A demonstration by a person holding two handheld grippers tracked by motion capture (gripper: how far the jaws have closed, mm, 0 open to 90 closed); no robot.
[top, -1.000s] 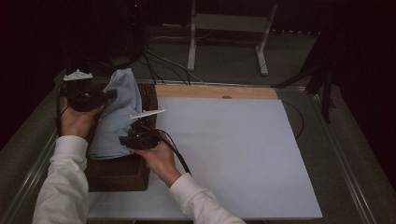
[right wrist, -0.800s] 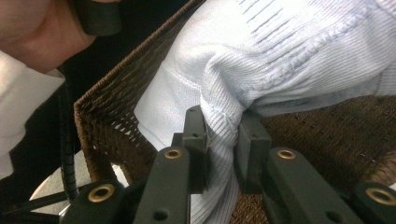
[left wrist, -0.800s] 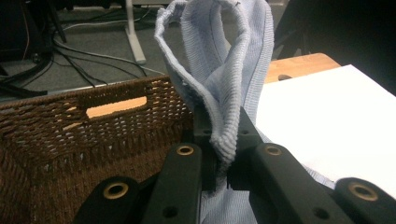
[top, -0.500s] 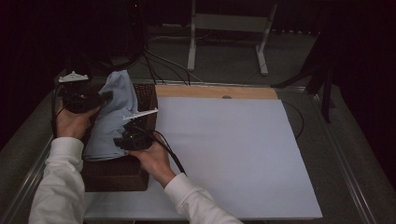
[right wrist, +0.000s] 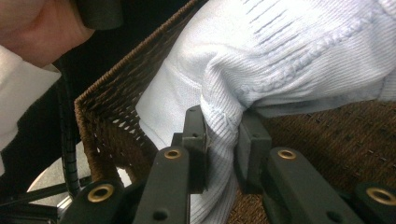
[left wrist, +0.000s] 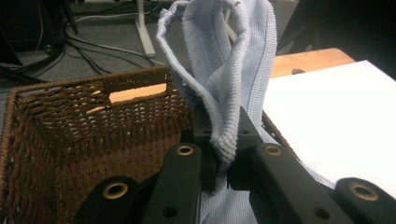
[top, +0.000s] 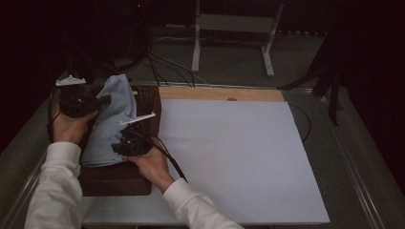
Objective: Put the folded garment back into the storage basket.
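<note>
A pale blue knitted garment point(top: 111, 121) hangs over a brown wicker basket point(top: 149, 98) at the table's left. My left gripper point(top: 102, 101) is shut on an upper fold of the garment point(left wrist: 224, 93), whose ribbed edge is pinched between the jaws above the basket point(left wrist: 70, 135). Lower down, my right gripper point(top: 125, 145) is shut on another bunch of the garment point(right wrist: 261, 60), held just inside the basket point(right wrist: 116, 107) wall. A person's hands in white sleeves hold both grippers.
A large white board point(top: 239, 157) covers the table to the right of the basket, with a wooden strip point(top: 219, 93) along its far edge. Cables and a white metal stand point(top: 234, 28) lie on the floor beyond the table.
The right gripper has shifted slightly left and down along the garment. The left gripper holds about the same place and the cloth stays pinched in both.
</note>
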